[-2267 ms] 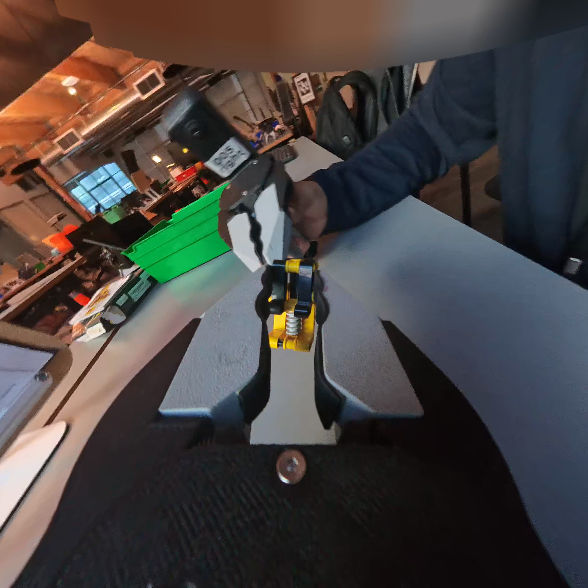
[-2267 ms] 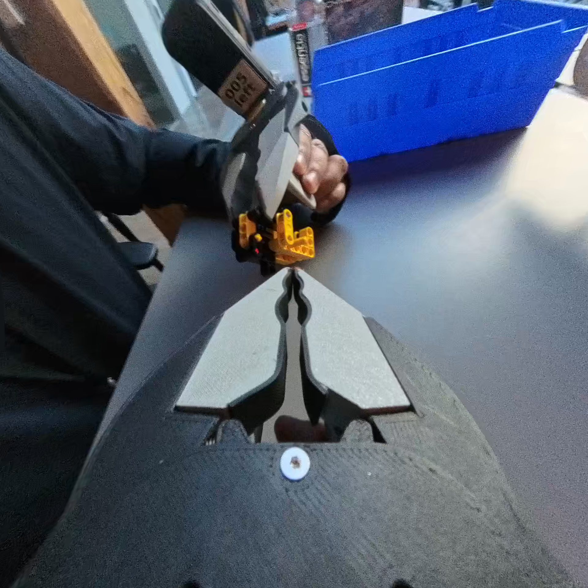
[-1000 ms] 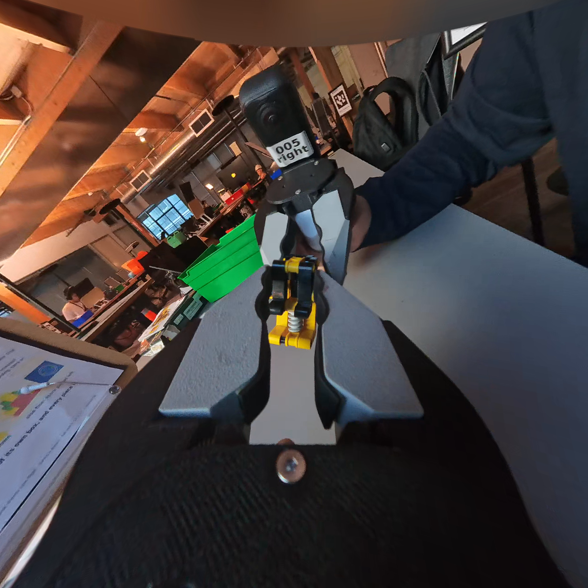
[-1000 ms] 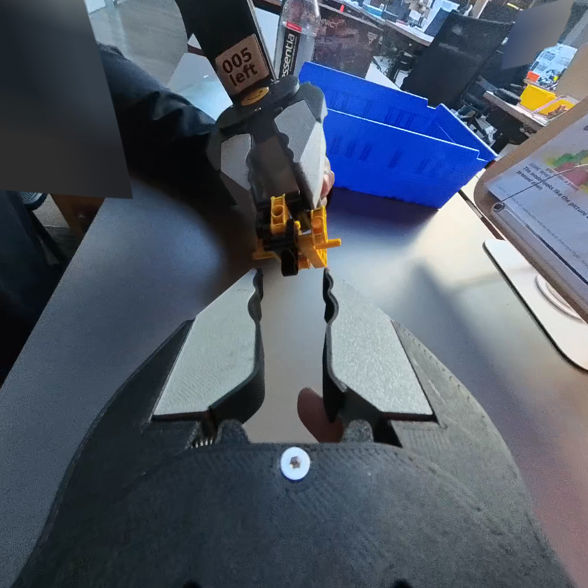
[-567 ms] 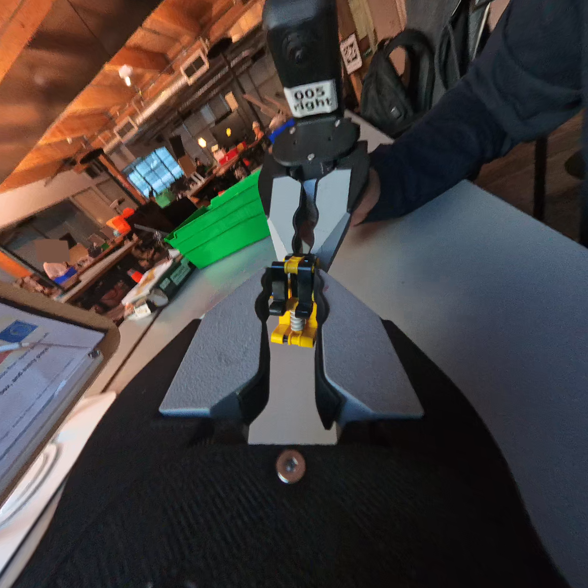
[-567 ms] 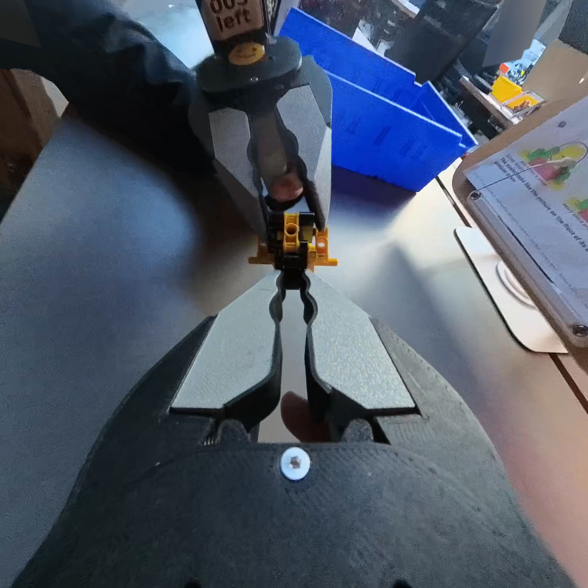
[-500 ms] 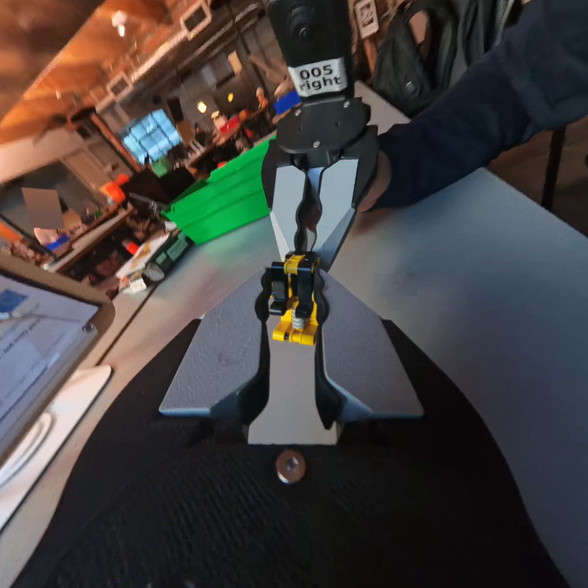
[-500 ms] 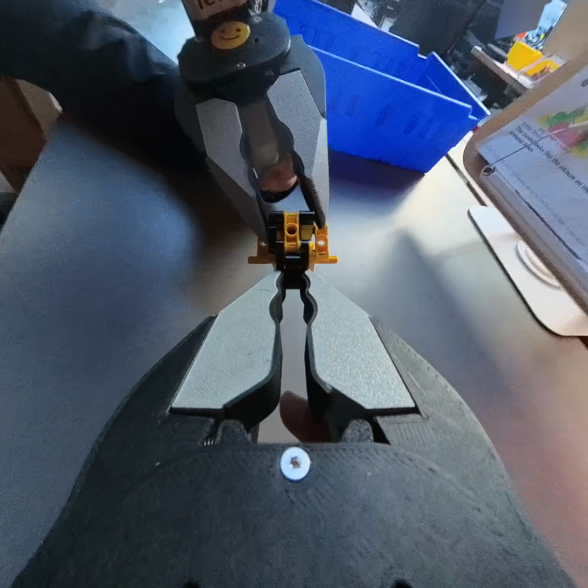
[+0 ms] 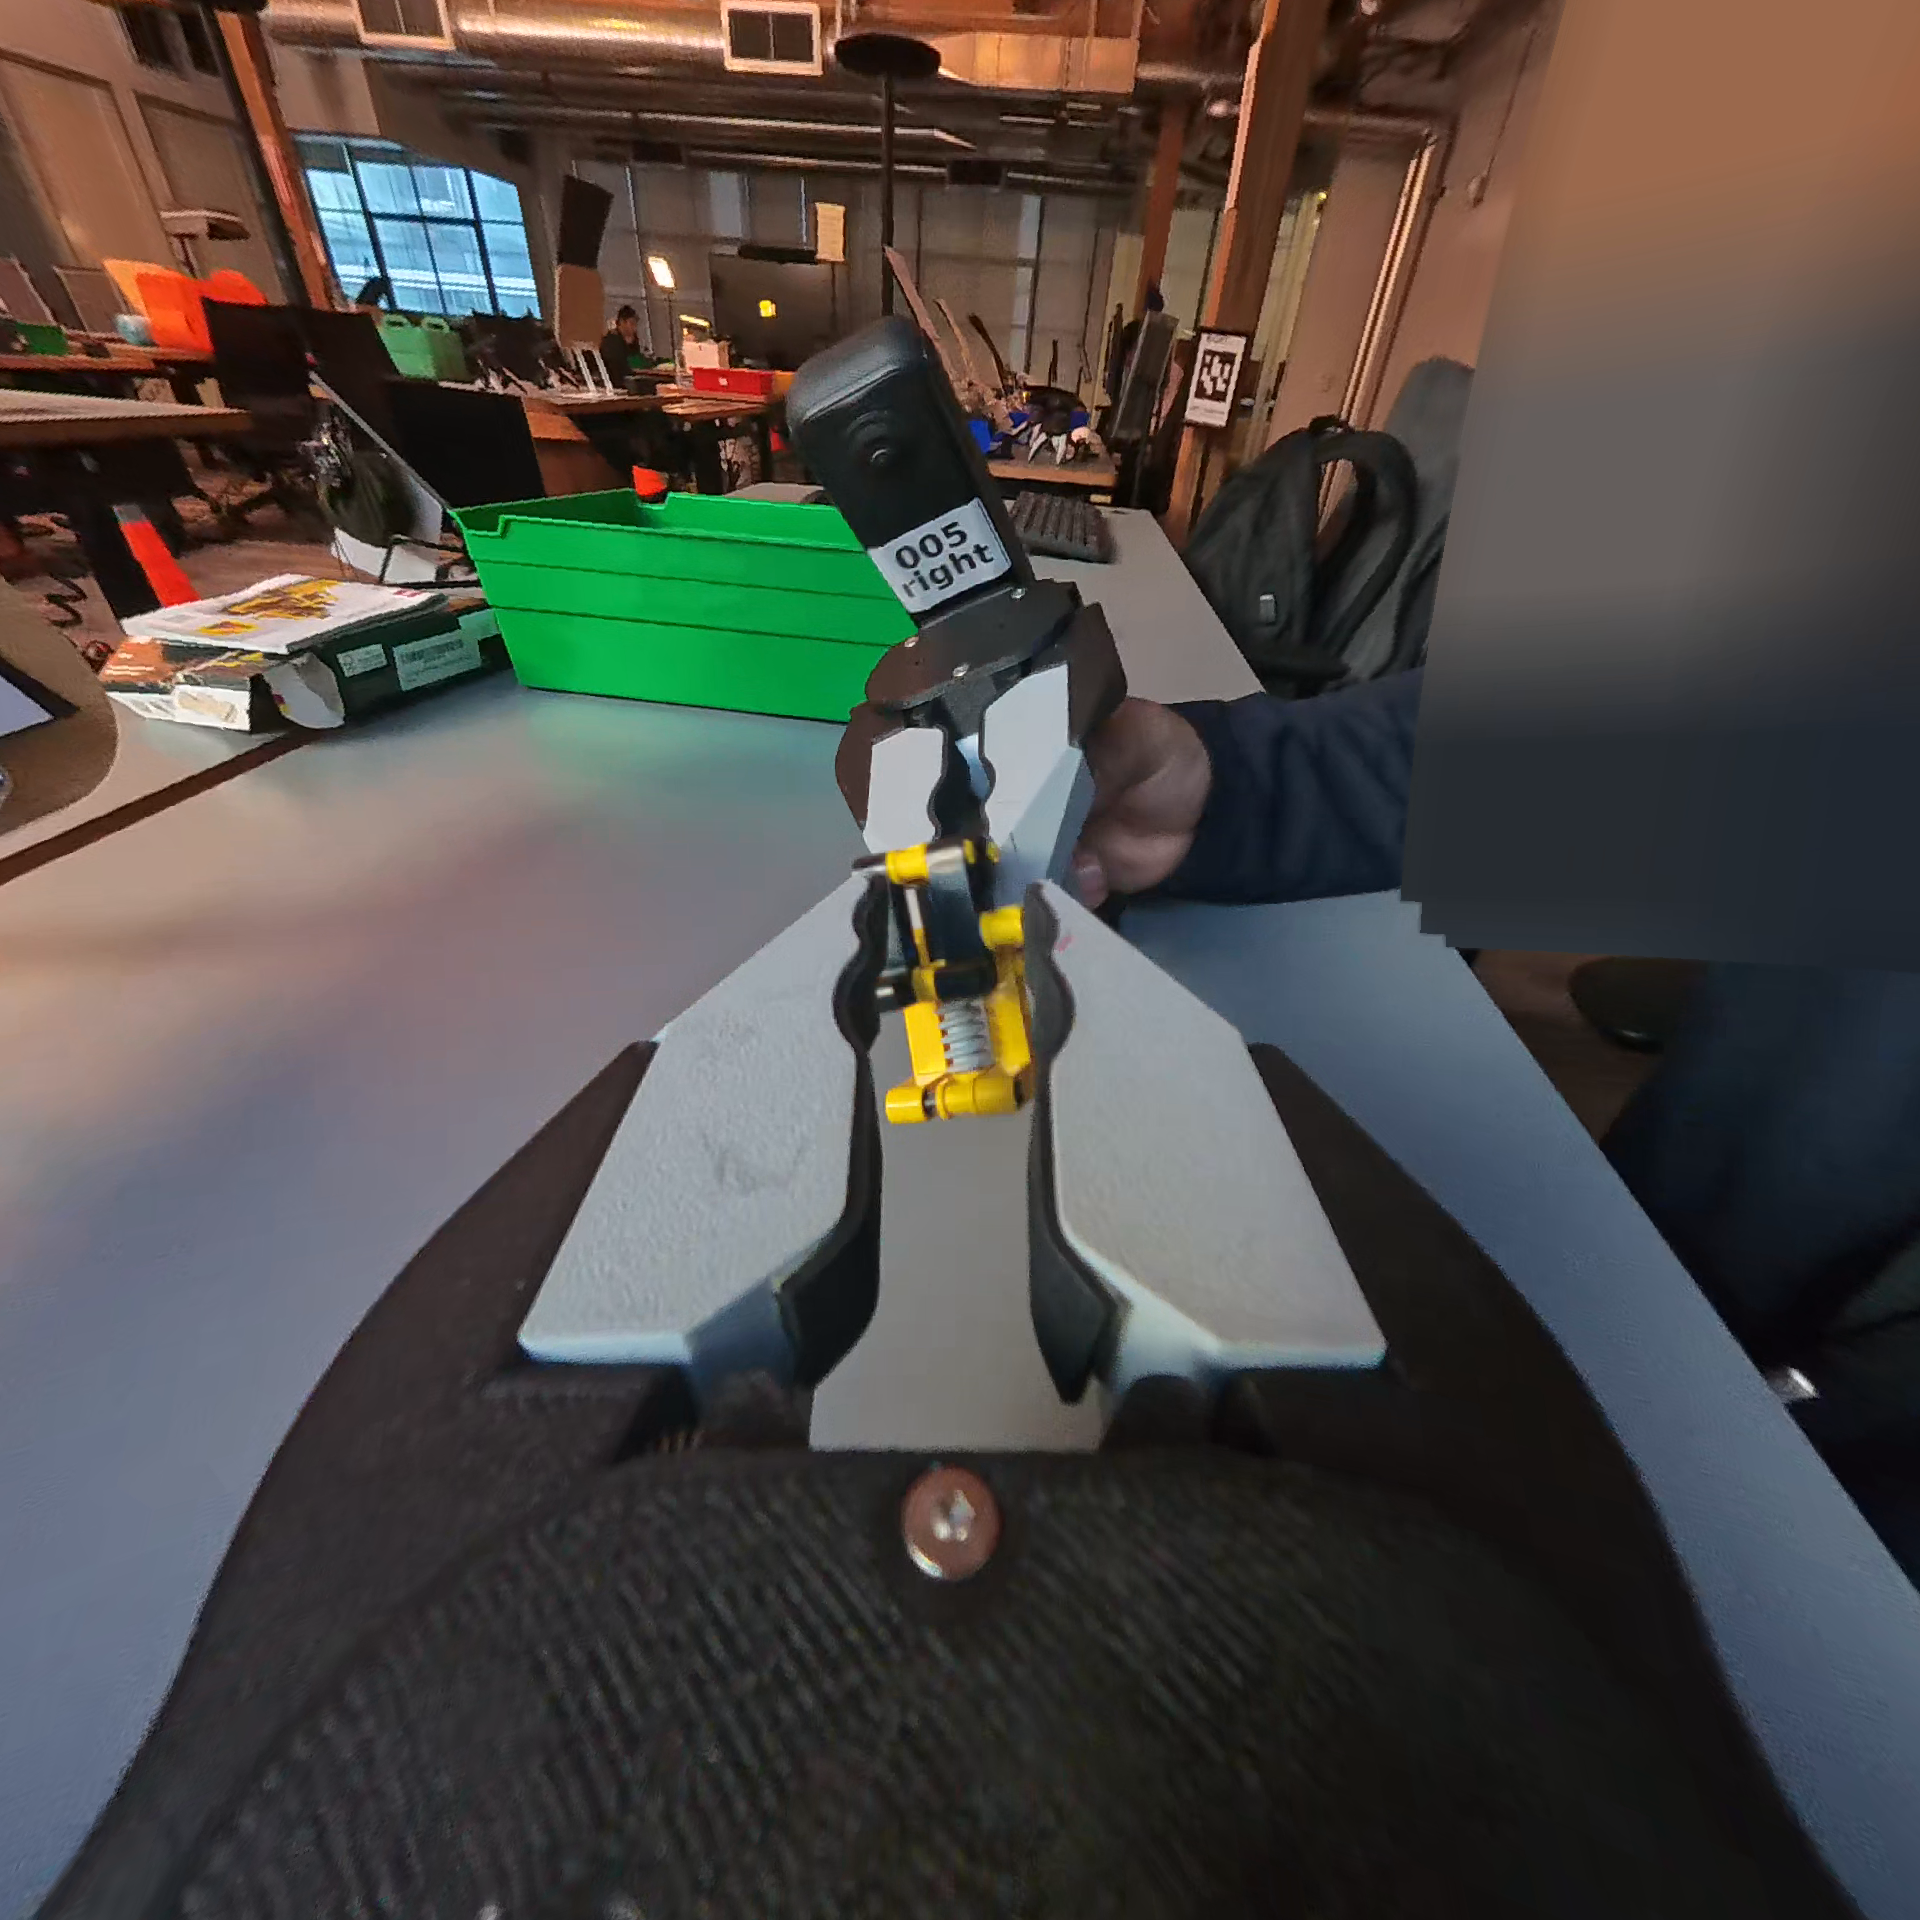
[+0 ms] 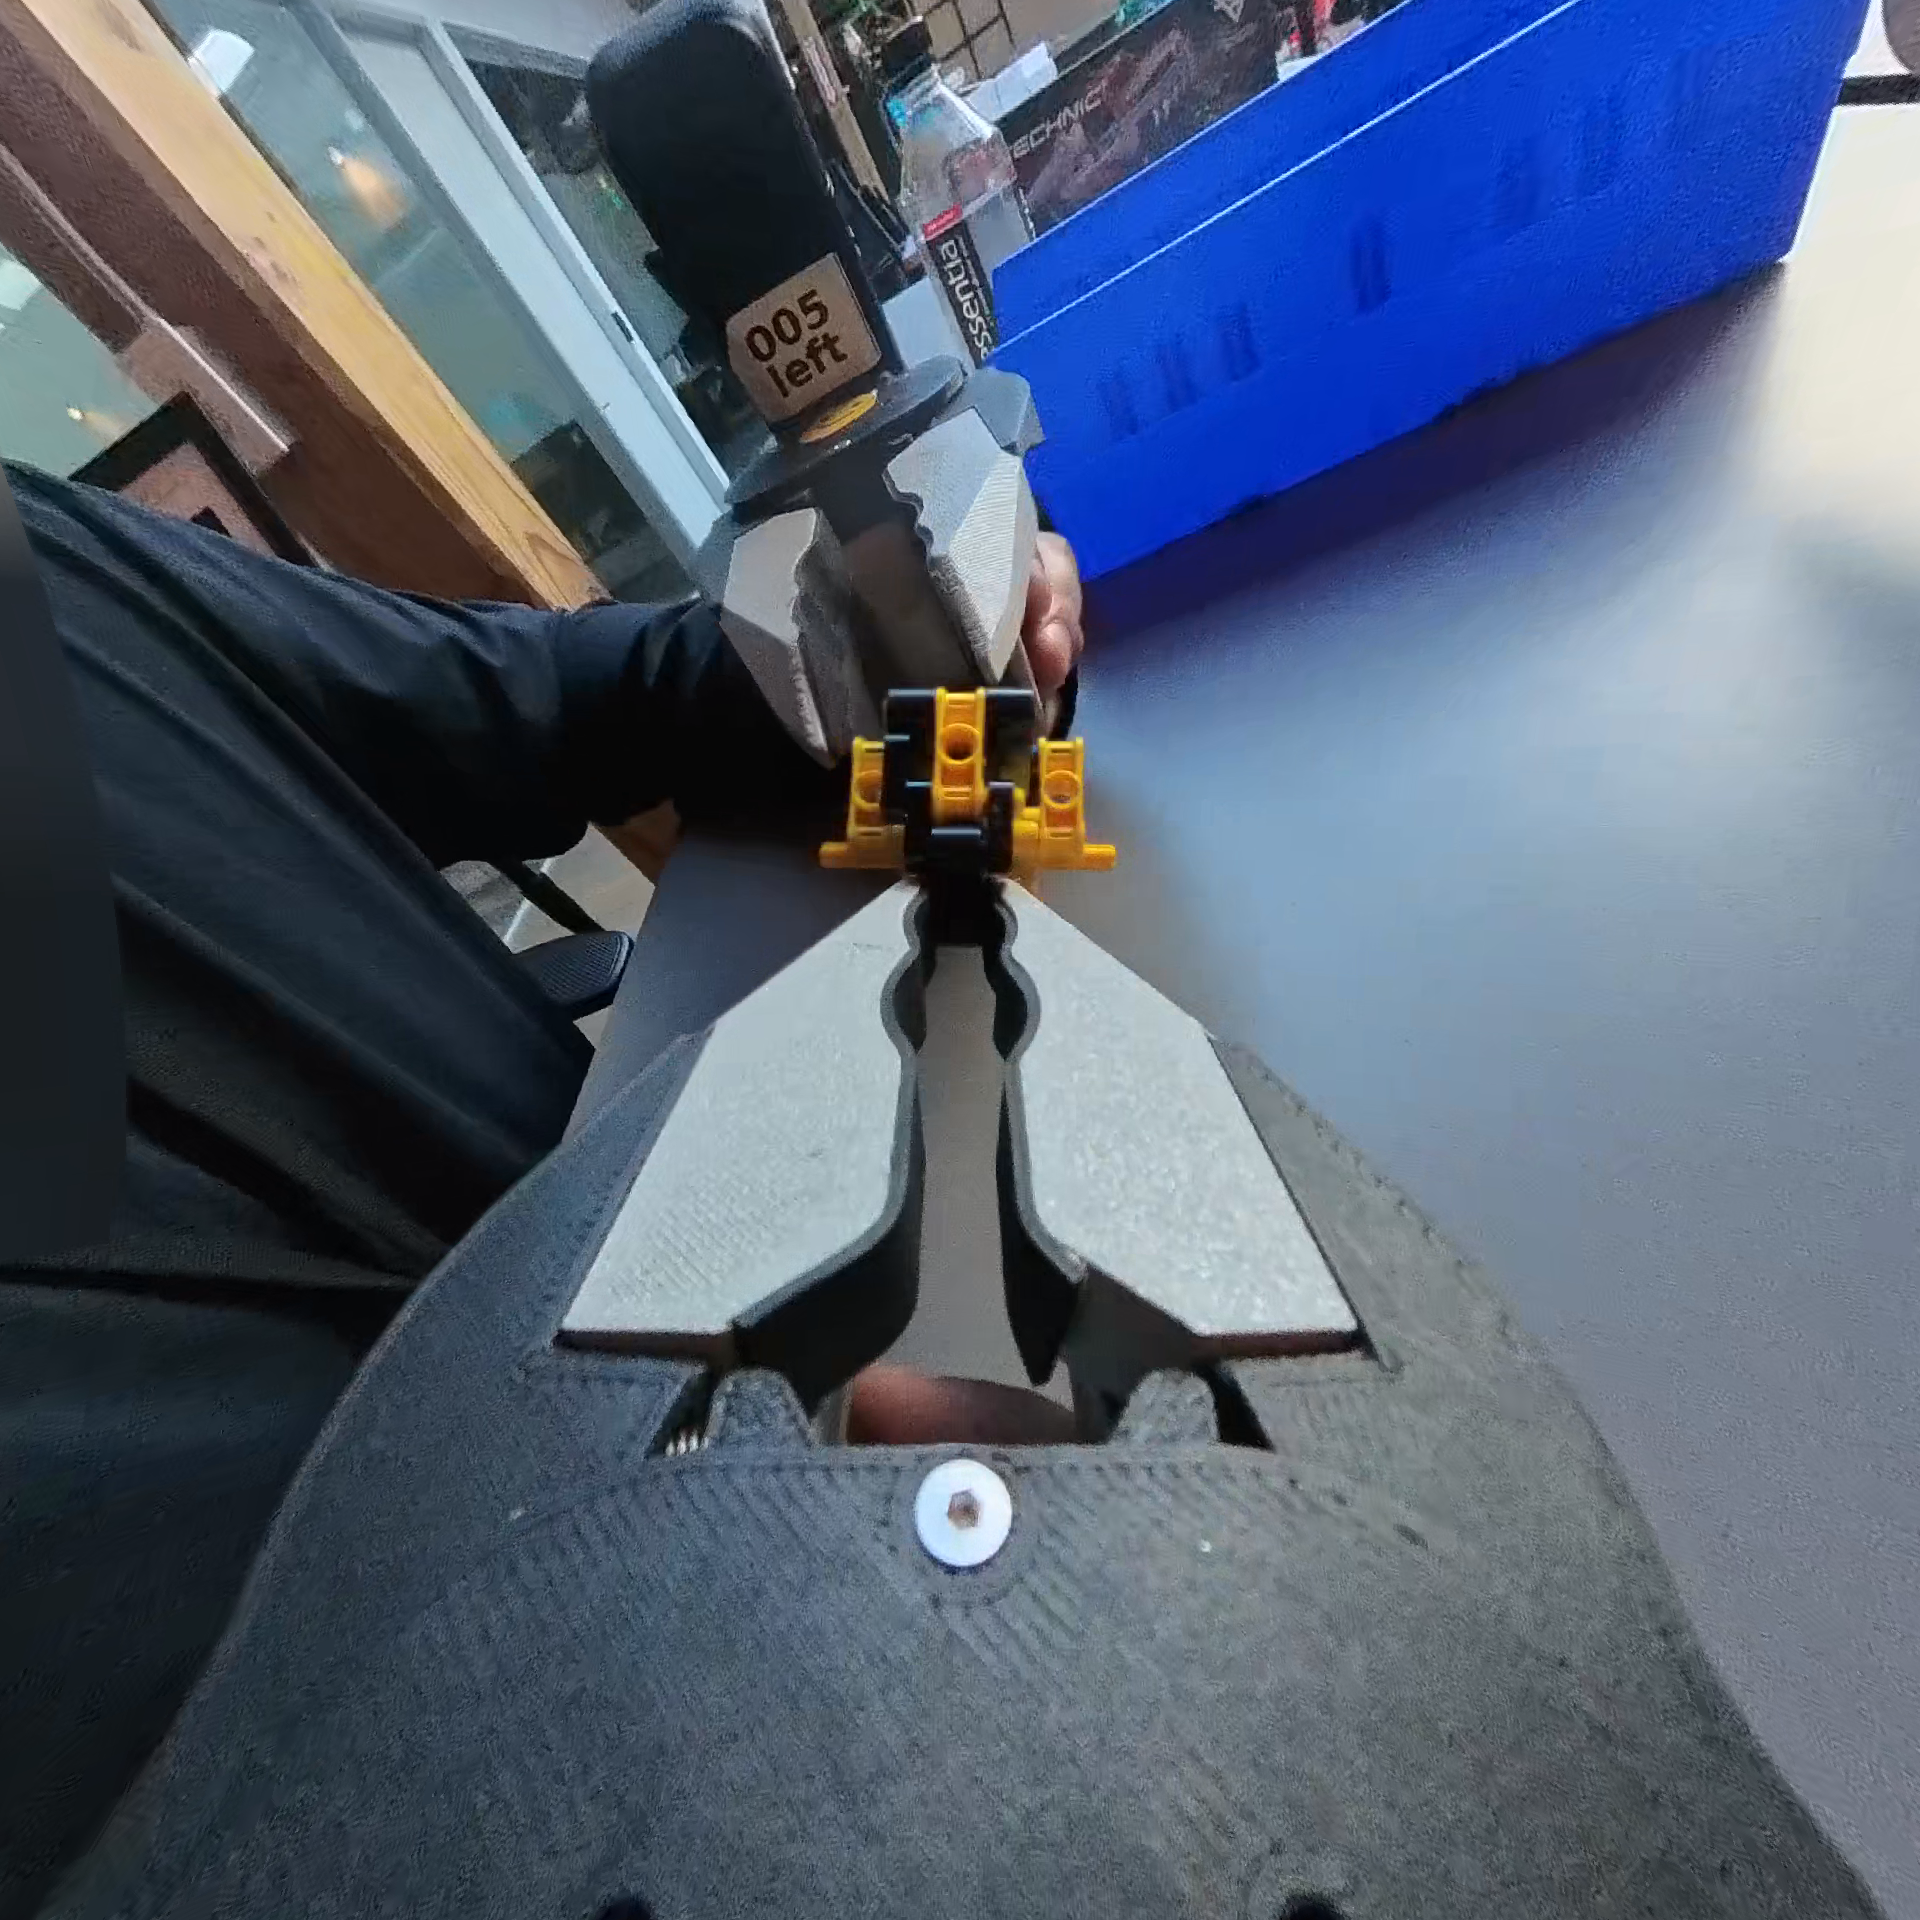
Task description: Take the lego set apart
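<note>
The left gripper is clamped on the yellow-and-black lego set, holding it in the air above the grey worktop, while the right gripper pinches a black piece at the set's near end. The pinch takes in only the tip of that piece, so on a pull it may slip off, or the set may twist in the left gripper's hold. If the joint lets go suddenly, small pieces such as the spring could fly off the worktop edge.

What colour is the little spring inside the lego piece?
Silvery metal, framed by yellow parts of the lego set; the left wrist view shows it best.
</note>
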Action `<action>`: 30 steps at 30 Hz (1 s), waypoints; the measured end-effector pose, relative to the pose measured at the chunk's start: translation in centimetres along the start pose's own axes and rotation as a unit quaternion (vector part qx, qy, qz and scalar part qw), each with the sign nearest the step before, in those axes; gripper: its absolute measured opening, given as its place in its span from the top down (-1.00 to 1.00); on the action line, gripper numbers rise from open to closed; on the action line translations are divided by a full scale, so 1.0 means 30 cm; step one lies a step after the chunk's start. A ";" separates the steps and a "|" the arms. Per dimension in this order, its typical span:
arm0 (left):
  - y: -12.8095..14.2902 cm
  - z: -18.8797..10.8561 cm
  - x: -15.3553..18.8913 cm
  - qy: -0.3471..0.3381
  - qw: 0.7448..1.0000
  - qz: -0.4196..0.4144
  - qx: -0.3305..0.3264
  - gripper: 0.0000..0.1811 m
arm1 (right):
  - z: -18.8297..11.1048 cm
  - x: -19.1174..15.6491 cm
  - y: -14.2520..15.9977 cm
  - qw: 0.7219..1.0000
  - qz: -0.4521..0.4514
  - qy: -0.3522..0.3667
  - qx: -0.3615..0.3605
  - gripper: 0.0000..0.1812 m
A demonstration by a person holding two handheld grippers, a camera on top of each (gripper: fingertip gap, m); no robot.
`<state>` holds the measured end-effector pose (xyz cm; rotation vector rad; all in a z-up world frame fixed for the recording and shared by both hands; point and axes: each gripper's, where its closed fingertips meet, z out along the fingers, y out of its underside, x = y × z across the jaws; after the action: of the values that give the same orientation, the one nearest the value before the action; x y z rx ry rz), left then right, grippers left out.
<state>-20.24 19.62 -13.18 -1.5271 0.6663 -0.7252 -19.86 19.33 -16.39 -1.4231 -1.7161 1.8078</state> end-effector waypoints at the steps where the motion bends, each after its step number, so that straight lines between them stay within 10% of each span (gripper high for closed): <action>1: 0.007 -0.003 0.002 0.004 1.000 0.008 -0.008 0.71 | -0.002 0.003 0.003 1.000 -0.001 0.004 -0.004 0.94; 11: 0.126 -0.013 -0.036 -0.047 0.979 0.139 -0.139 0.87 | -0.024 0.022 0.021 0.999 -0.025 0.029 -0.023 0.94; 24: 0.082 -0.022 -0.015 -0.035 0.984 0.133 -0.111 1.00 | -0.065 -0.014 -0.005 0.995 -0.100 -0.001 -0.010 0.94; 30: 0.069 -0.003 -0.016 -0.077 0.970 0.202 -0.115 0.79 | -0.066 -0.077 0.007 0.984 0.100 -0.147 -0.010 0.95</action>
<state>-20.61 19.79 -15.27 -1.5712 0.9321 -0.2243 -17.15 18.75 -15.17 -1.4401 -1.7839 2.2085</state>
